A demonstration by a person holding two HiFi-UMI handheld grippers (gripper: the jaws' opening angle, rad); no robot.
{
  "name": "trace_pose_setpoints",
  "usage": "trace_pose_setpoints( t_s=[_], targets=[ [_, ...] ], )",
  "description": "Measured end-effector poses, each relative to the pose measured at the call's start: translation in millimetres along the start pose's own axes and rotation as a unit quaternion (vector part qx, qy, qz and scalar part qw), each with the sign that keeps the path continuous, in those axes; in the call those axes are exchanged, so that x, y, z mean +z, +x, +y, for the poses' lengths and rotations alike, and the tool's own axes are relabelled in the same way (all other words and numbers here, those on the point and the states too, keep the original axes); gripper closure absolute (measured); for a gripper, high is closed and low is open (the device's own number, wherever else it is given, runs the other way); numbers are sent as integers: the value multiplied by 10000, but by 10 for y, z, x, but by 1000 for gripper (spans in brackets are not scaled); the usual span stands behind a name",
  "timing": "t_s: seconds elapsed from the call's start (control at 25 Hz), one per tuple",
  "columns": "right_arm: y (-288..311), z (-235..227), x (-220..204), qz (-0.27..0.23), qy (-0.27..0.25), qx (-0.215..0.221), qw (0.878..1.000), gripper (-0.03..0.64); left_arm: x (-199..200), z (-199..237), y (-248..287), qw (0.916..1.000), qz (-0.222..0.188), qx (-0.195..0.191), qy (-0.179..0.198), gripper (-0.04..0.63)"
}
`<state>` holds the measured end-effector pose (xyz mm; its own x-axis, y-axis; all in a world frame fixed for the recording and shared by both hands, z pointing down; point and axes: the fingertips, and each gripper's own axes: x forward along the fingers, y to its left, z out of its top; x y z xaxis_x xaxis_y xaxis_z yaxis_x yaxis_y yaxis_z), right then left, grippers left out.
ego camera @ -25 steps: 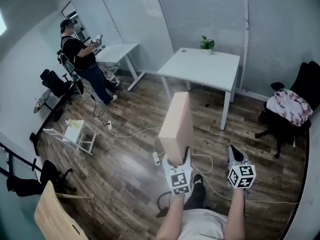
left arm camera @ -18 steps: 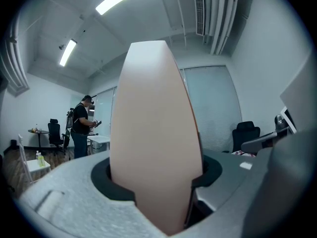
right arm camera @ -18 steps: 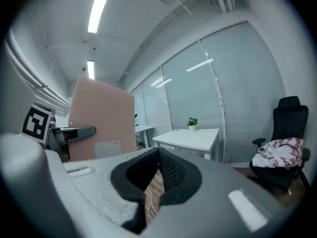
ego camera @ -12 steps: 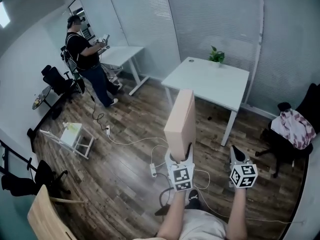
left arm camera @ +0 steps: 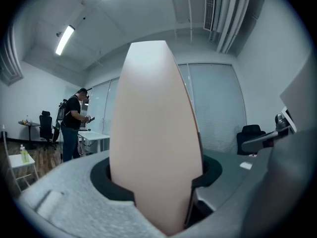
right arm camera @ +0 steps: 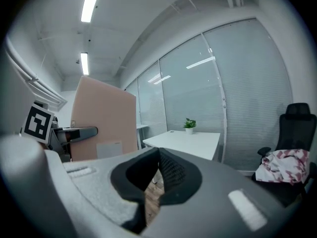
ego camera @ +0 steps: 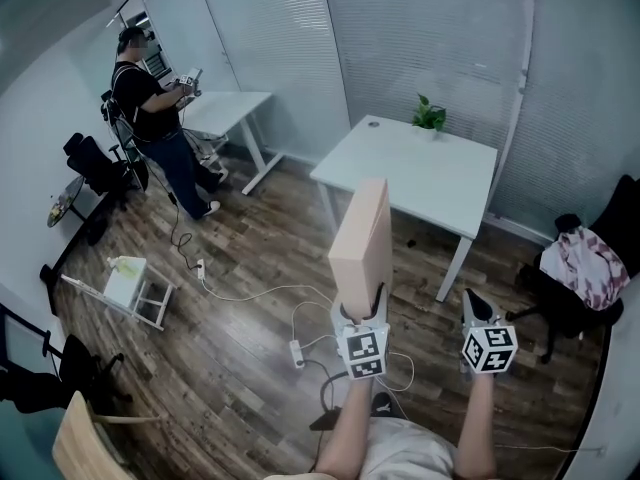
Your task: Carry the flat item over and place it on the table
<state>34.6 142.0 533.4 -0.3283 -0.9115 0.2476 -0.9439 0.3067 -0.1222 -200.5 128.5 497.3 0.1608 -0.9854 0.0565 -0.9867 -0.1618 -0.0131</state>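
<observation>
Steps bring the white table (ego camera: 420, 173) a bit nearer than a moment ago. The left gripper (ego camera: 359, 313) squeezes the pink flat board (ego camera: 362, 233), standing up, not yet over the table. The right gripper (ego camera: 472, 306) is pinched together, empty.

Wood floor (ego camera: 230, 368), white table (ego camera: 410, 173), seemingly glass walls (ego camera: 420, 38).

The white table (ego camera: 420, 168) has drawn nearer to the upright flat item (ego camera: 361, 240)
</observation>
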Motion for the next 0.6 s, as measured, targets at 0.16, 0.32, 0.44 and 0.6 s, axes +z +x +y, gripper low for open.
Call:
trace_pose_setpoints(
  t_s=[0.16, 0.32, 0.44, 0.6],
  targets=[
    [220, -33, 19, 24, 73, -86, 9999, 615, -23, 109, 199, 10000, 54, -57, -13, 305],
    [351, -24, 14, 27, 138, -178, 9997, 615, -69, 297, 290, 9999, 113, 17, -11, 305],
    [420, -93, -13, 68, 124, -238, 9996, 615, -135, 344, 368, 9998, 162, 64, -54, 305],
    [564, -200, -73, 141, 161, -266, 9994, 615, -212, 359, 519, 9997, 239, 86, -68, 305]
  ],
)
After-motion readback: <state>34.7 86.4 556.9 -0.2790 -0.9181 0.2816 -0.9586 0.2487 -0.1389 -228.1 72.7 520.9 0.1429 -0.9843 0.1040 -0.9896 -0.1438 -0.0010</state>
